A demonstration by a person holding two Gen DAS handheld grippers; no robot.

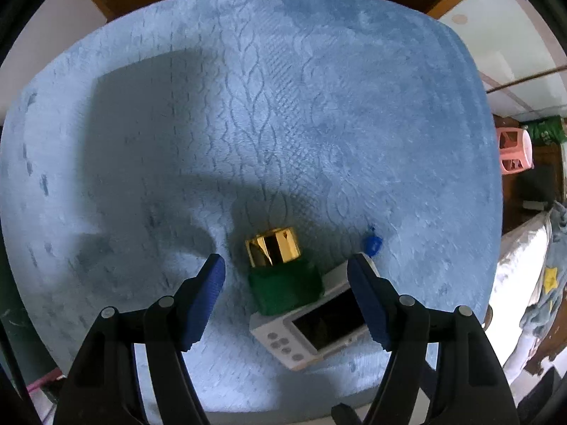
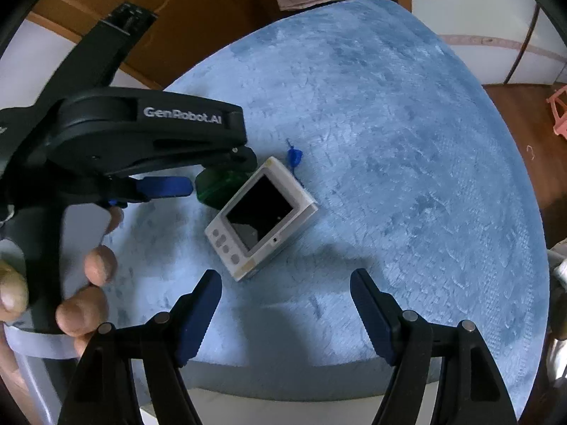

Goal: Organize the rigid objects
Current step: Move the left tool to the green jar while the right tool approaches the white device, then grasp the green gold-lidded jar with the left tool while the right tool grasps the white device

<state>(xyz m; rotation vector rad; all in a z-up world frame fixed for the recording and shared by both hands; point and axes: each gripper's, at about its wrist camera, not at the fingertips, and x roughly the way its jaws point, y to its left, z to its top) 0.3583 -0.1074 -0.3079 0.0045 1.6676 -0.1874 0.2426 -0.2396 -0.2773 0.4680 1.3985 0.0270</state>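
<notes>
A green bottle with a gold cap [image 1: 280,272] stands on a blue fleece-covered table [image 1: 283,106]. A white handheld device with a dark screen [image 1: 315,329] lies flat right beside it. My left gripper [image 1: 287,269] is open, its jaws either side of the bottle and the device's end. In the right wrist view the device [image 2: 260,217] lies ahead of my open, empty right gripper [image 2: 285,283]. The left gripper [image 2: 166,186] reaches in from the left over the green bottle [image 2: 219,184], mostly hidden.
A small blue plastic piece [image 1: 371,244] lies just beyond the device; it also shows in the right wrist view [image 2: 294,157]. A pink stool [image 1: 514,152] stands off the table at right. Wooden furniture stands behind the table. The table's near edge is close below both grippers.
</notes>
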